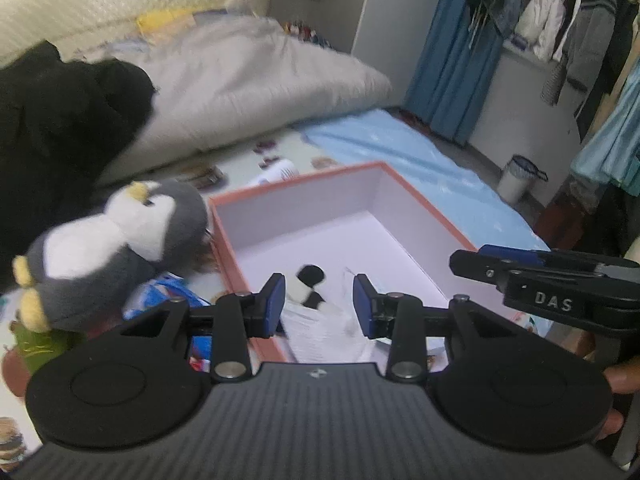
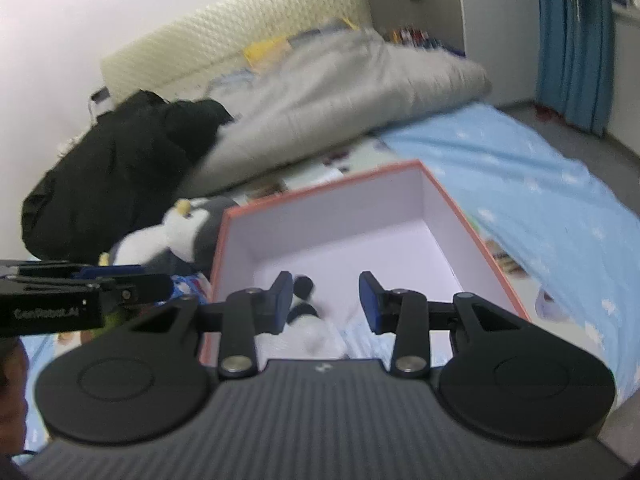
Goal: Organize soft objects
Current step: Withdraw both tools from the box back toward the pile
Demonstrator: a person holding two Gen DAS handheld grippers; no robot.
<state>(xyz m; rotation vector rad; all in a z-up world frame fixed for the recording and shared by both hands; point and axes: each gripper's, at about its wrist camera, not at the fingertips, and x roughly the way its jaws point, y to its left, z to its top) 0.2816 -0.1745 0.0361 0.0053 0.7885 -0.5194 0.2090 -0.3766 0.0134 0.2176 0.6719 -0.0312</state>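
Note:
An open pink-edged box (image 1: 294,190) with a white inside stands on the bed; it also shows in the right wrist view (image 2: 320,188). A small black-and-white plush (image 1: 310,286) lies in its near end on white and pale blue cloth (image 1: 332,328); the plush (image 2: 302,300) shows there too. A grey-and-white penguin plush (image 1: 116,244) lies left of the box (image 2: 180,232). My left gripper (image 1: 319,305) is open and empty above the box's near end. My right gripper (image 2: 325,302) is open and empty there too, and its fingers (image 1: 500,264) enter from the right.
A black jacket (image 1: 60,120) and a grey duvet (image 1: 256,80) lie behind the box. A light blue sheet (image 2: 520,184) covers the bed to the right. A blue packet (image 1: 164,296) lies near the penguin. Clothes (image 1: 560,20) hang at the right, with a bin (image 1: 518,178) below.

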